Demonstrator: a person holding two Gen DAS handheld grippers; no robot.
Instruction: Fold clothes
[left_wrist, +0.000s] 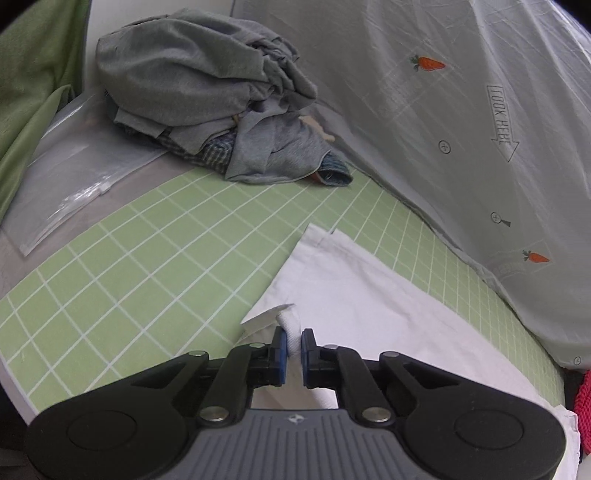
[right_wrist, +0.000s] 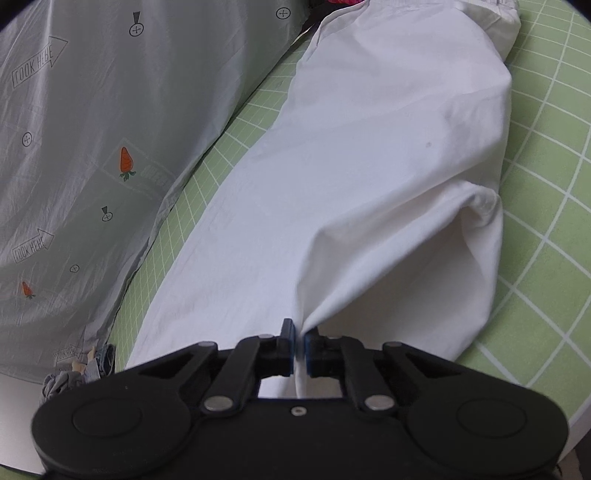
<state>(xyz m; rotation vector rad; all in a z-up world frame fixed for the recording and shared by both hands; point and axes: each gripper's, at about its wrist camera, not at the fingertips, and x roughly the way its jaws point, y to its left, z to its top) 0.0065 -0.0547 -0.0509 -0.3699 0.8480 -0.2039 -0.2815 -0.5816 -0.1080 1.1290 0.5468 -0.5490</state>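
Green grid mat (left_wrist: 129, 258): white garment (right_wrist: 369, 166) pinched in both tools.

White garment (right_wrist: 369, 166): matt cloth; mat (left_wrist: 147, 258): smooth.

This looks like a home, set up as a spot for doing laundry. A green mat with a white grid (left_wrist: 147, 251) covers the tabletop, the sort laid out for folding. At its far side sits a heap of unfolded grey clothes (left_wrist: 207, 92), with a clear zip bag (left_wrist: 70, 184) lying to its left. A pale grey sheet printed with small carrots and "LOOK HERE" arrows (left_wrist: 461, 110) hangs along the right edge like household bedding or a curtain. Green fabric (left_wrist: 33, 74) drapes at the far left.
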